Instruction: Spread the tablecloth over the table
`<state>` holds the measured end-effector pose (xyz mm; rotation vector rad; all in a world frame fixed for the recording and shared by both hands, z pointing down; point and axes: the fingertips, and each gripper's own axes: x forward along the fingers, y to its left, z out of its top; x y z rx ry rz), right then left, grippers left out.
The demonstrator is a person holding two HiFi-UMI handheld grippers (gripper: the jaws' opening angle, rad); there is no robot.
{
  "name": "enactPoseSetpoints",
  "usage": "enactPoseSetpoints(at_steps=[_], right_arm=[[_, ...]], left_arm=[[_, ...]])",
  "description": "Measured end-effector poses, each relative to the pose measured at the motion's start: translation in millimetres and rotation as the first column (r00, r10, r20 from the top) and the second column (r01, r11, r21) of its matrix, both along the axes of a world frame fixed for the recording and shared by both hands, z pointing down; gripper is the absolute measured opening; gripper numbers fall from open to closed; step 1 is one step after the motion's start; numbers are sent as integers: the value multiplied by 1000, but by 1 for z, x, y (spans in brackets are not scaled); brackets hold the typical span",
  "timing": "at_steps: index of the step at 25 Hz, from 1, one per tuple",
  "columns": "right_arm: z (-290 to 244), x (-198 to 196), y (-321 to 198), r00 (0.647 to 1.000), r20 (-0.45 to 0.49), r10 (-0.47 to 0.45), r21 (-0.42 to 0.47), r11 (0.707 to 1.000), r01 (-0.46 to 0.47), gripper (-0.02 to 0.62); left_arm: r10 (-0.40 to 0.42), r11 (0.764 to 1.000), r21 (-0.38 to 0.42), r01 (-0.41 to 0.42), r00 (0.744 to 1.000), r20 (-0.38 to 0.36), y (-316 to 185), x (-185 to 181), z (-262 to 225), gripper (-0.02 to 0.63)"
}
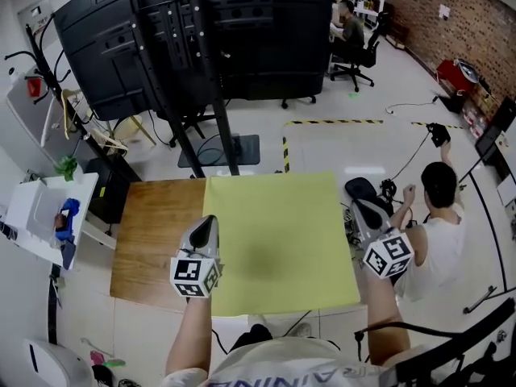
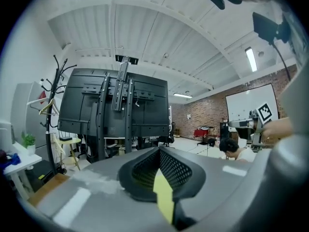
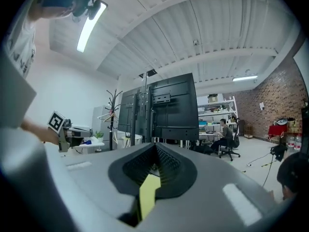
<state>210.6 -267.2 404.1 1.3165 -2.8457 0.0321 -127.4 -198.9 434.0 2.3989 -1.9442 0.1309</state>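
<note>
as i look down through the head view, furthest left stands a small white side table [image 1: 36,208] with a blue object [image 1: 68,214] on it, and behind it a black coat rack [image 1: 50,77]. next comes the brown rectangular wooden table [image 1: 153,232], whose left part shows bare wood.

my left gripper [image 1: 209,219] sits at the left edge of the yellow-green square fabric tablecloth [image 1: 278,240]. in the left gripper view its jaws are clenched on a narrow strip of that cloth [image 2: 163,193], which runs down between the black mesh pads [image 2: 176,164]. where exactly along the edge it bites i cannot tell.

the tablecloth itself stretches flat between the two grippers and covers the right part of the table, its far edge running along the table's far edge. its near edge reaches past the table's near edge towards me. whether it rests on the wood or hangs just above it i cannot tell. beyond the table stand large black flat screens on black wheeled stands [image 1: 201,39].

my right gripper [image 1: 359,207] is at the cloth's right edge. in the right gripper view its jaws are likewise clamped on a thin yellow-green strip [image 3: 148,193].

just right of that, a person in a white shirt [image 1: 439,220] crouches on the floor. far behind, another person [image 1: 351,27] sits on an office chair. a red brick wall [image 1: 472,18] closes the right side.
</note>
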Motion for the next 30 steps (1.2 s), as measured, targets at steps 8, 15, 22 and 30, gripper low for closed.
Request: enactPoseSetpoints(at_steps=[8,15,22,30], right_arm=[[3,-1,15,1000,-19,-12,10,1000,12,6],[3,-2,26,1000,-19,-11,13,1000,11,6],[4,0,31,1000,-20,0,12,1000,0,5],[4,4,30,1000,-22,4,12,1000,-4,5]], left_arm=[[-5,1000,-3,5,1000,-21,20,11,4,3],[-7,1000,2,8,999,-47,28,7,4,3],[23,1000,6,-22,999,-37,27,17,0,3],[26,1000,16,-26,999,-29,27,20,-2,3]])
